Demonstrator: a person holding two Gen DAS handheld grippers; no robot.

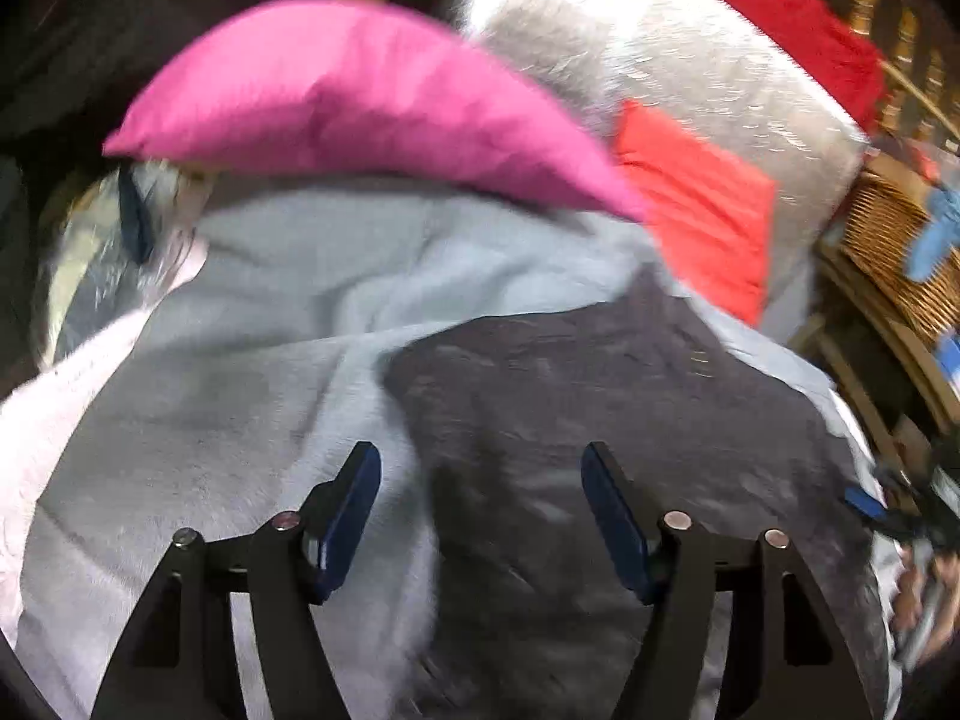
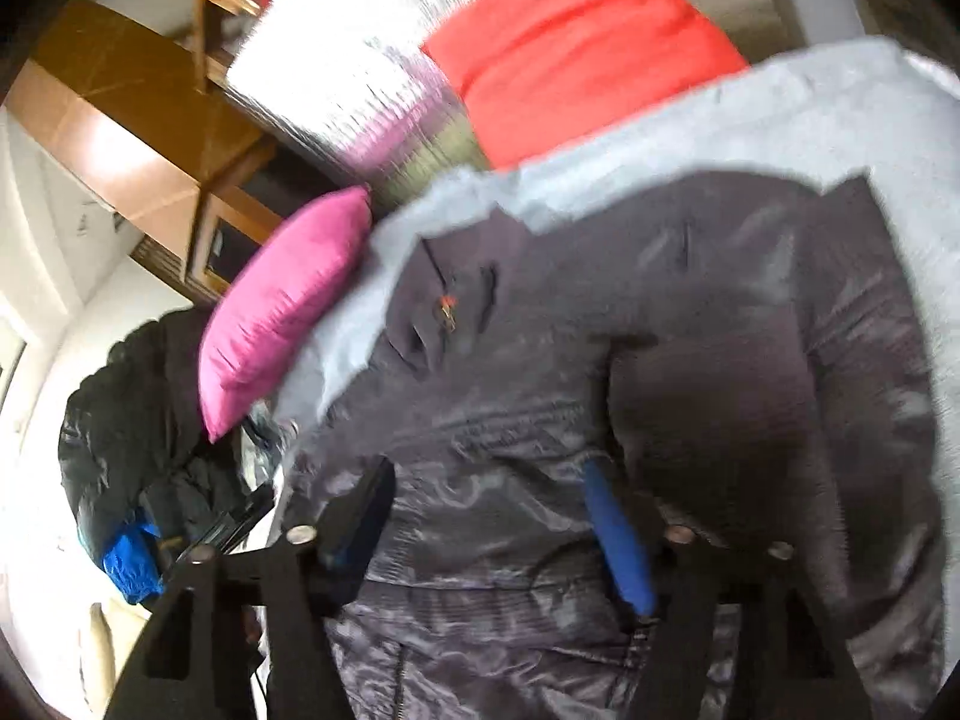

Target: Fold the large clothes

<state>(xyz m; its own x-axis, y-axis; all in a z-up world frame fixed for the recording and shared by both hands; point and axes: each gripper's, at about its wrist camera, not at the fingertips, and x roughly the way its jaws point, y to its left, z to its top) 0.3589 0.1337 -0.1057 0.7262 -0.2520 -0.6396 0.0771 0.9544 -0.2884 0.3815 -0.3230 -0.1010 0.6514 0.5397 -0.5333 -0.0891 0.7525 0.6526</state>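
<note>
Left gripper (image 1: 480, 516): jaws wide, nothing between them, above the dark jacket (image 1: 600, 420). Right gripper (image 2: 489, 531): jaws wide, empty, over the same jacket. Jacket lies on a pale blue blanket (image 1: 270, 312); a pink pillow (image 1: 360, 102) and a red cushion (image 1: 702, 210) lie beyond.

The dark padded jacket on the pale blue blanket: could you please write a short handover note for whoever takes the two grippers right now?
Left gripper: open, nothing between its blue pads, above the blanket and jacket edge.
Right gripper: open over the jacket, not gripping it.
The dark grey shiny padded jacket lies on the pale blue fleece blanket, a magenta cushion and an orange-red cushion beyond it.
Done: jacket looks partly folded, both grips released; blur hides detail.
Left: check the fold, finish it, smooth flat.
</note>
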